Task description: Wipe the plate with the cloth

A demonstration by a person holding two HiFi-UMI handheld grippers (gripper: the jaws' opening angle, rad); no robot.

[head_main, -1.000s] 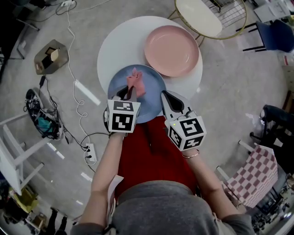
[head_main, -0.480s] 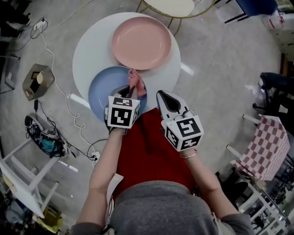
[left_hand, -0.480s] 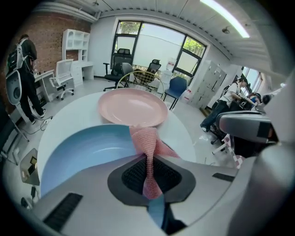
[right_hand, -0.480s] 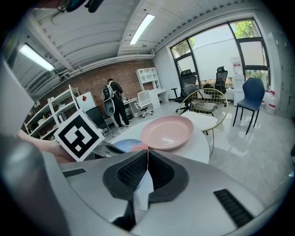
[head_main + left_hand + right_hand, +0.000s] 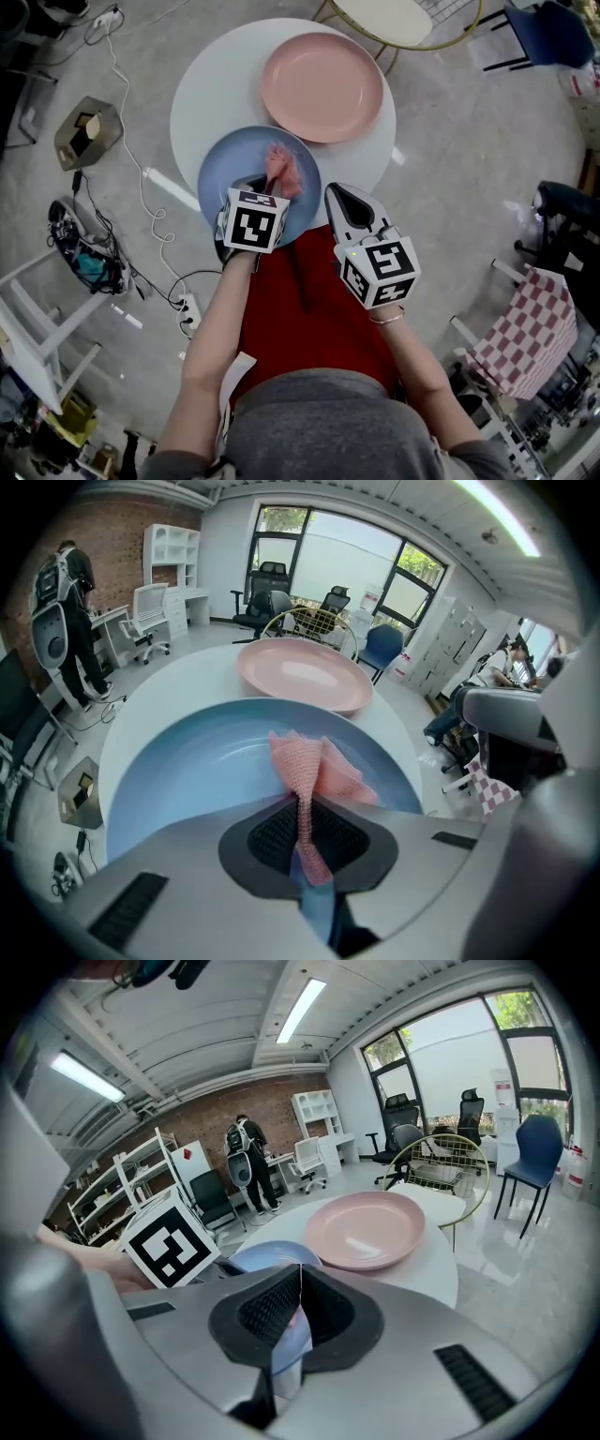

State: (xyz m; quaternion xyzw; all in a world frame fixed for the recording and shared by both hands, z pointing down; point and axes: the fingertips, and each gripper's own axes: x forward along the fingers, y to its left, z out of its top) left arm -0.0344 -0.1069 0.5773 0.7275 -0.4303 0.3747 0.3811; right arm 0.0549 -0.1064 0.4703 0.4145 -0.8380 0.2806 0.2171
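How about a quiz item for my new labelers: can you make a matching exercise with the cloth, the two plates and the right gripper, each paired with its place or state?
Things:
1. cloth
2. blue plate
3. pink plate
4. right gripper

Places or states:
A. bare, at the far side of the table
B. shut on nothing
C. pinched in the left gripper
D. under the cloth, at the table's near side

Pairs: 1-C, 2-D, 3-A, 4-B
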